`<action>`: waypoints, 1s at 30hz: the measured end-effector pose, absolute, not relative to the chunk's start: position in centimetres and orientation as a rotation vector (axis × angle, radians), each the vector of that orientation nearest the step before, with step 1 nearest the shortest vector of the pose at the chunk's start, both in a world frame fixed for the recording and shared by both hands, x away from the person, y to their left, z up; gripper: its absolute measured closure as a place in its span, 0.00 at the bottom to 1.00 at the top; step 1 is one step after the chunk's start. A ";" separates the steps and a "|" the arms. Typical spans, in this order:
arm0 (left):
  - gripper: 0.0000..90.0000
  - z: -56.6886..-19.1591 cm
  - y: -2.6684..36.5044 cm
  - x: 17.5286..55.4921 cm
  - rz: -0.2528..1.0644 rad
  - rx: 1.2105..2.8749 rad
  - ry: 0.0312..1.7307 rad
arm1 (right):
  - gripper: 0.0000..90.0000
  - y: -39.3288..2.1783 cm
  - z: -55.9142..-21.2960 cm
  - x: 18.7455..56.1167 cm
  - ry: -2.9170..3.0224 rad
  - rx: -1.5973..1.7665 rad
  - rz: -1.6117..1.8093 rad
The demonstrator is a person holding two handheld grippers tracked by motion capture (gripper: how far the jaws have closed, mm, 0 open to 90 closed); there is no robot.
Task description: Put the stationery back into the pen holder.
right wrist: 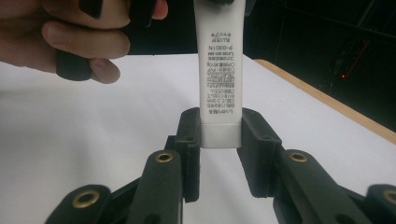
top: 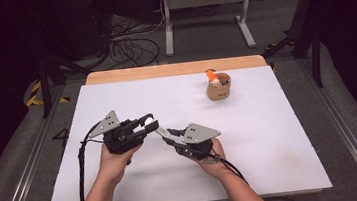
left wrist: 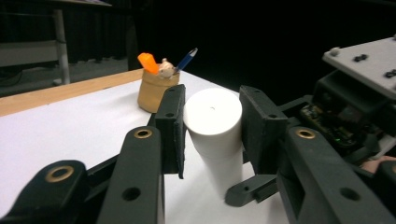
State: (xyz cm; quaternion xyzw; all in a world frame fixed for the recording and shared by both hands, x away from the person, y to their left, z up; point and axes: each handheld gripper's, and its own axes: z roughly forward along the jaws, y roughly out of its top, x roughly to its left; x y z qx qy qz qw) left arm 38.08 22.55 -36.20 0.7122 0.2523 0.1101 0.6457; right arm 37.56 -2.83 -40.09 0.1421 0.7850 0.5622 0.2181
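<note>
A white squeeze tube hangs level above the white table, bridging both grippers. My left gripper is shut on its round white cap, one black pad against each side. In the left gripper view the left gripper frames the cap end-on. My right gripper is shut on the tube's flat crimped end, and the printed tube body runs away from it towards the person's left hand. In the high view the right gripper points left at the tube.
A small tan pouch stands at the back right of the table, holding an orange item and a blue pen. A wooden strip edges the far side. Metal frame legs and cables lie on the floor beyond.
</note>
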 end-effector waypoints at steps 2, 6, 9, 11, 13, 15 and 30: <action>0.72 -36.1 22.2 38.0 0.258 1.635 0.561 | 0.79 -2.8 -40.2 37.6 2.177 0.395 1.544; 0.73 -35.8 21.8 38.0 0.271 1.654 0.540 | 0.78 -2.8 -40.2 37.7 2.183 0.410 1.543; 0.73 -35.6 21.5 38.1 0.270 1.663 0.529 | 0.76 -3.0 -40.2 37.8 2.181 0.429 1.549; 0.73 -35.5 21.4 38.1 0.269 1.665 0.524 | 0.74 -3.1 -40.2 37.9 2.183 0.437 1.552; 0.73 -35.4 21.2 38.2 0.270 1.664 0.523 | 0.71 -3.1 -40.1 38.0 2.184 0.445 1.550; 0.74 -35.4 21.2 38.4 0.277 1.669 0.523 | 0.68 -3.2 -40.1 38.0 2.182 0.456 1.556; 0.74 -34.4 20.2 39.4 0.290 1.710 0.518 | 0.46 -5.1 -39.1 38.4 2.164 0.561 1.600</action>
